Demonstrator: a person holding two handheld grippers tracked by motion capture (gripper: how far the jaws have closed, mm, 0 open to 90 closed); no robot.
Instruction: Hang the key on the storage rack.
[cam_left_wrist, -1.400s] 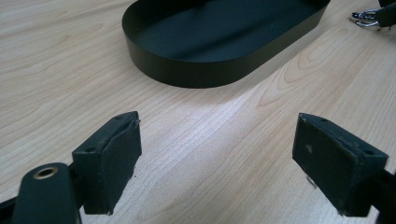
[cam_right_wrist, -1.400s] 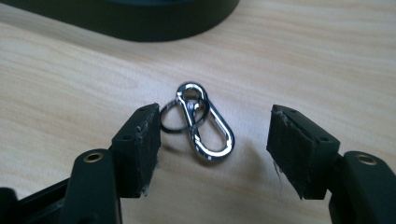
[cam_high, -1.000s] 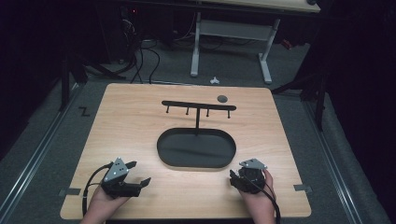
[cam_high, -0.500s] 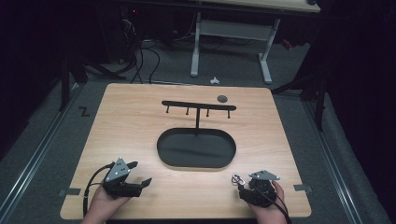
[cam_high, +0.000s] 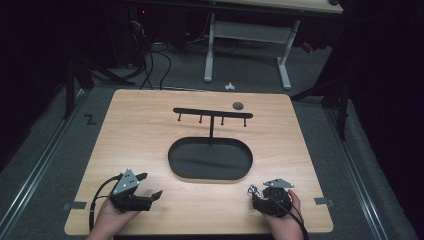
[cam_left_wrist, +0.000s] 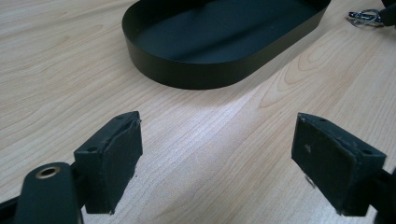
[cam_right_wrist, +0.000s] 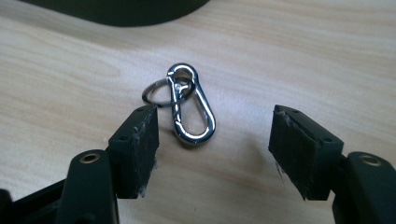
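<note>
A wooden table (cam_high: 150, 135) carries a shallow black oval tray (cam_high: 210, 160) at its centre. Just behind the tray stands a black T-shaped rack (cam_high: 212, 115) with small pegs hanging from its crossbar, and a small dark round disc (cam_high: 238, 105) lies on the wood near the rack's right end.

The left gripper (cam_high: 145, 187) sits near the front left corner of the table, held in the person's left hand (cam_high: 107, 220), its jaws spread wide with nothing but bare wood between them. In the left gripper view the tray's wall (cam_left_wrist: 196, 77) rises a little way ahead of the jaws.

The right gripper (cam_high: 257, 195) is at the front right, held in the person's right hand (cam_high: 282, 222). Its jaws are parted wide, and a silver carabiner clip (cam_right_wrist: 191, 107) lies flat on the table between and just ahead of them, closer to the left jaw in the right gripper view, touching neither. A thin key ring (cam_right_wrist: 161, 93) is looped through the clip's narrow end. The clip lies near the tray's front right edge, outside it.

Beyond the table, on the grey floor, stand the white legs of a desk (cam_high: 247, 50) and some dark cables (cam_high: 150, 65).
</note>
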